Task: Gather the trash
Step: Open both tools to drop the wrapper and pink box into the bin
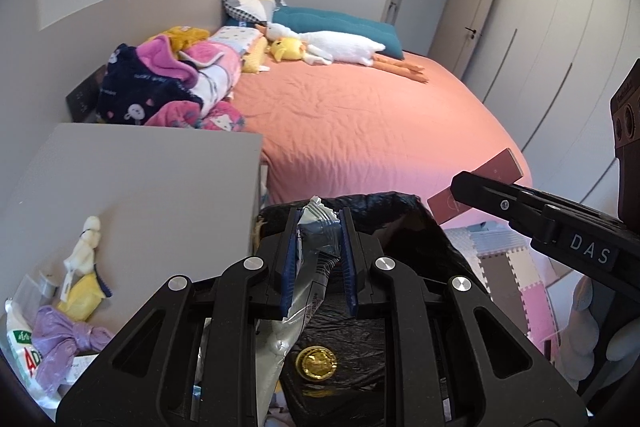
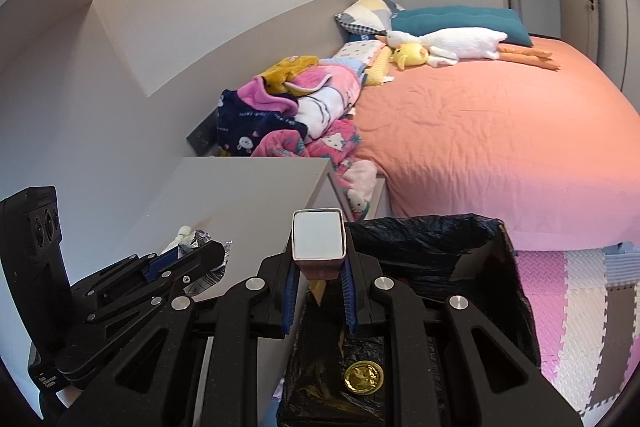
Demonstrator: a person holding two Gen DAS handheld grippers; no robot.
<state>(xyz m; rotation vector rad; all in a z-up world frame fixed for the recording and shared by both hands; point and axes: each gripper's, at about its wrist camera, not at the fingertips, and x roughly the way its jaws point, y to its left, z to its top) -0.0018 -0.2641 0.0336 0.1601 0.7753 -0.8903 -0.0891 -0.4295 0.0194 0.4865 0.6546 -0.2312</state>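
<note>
My left gripper is shut on a silvery foil wrapper and holds it over the near rim of a bin lined with a black bag. My right gripper is shut on a small pinkish-brown carton, white end facing the camera, above the same bin. The carton and right gripper show at right in the left wrist view. A gold foil coin lies in the bag; it also shows in the right wrist view. The left gripper shows at lower left.
A grey bedside cabinet stands left of the bin, with a purple bag, a yellow packet, a white packet and a small white toy on it. Behind is a bed with an orange sheet. Foam floor mats lie at right.
</note>
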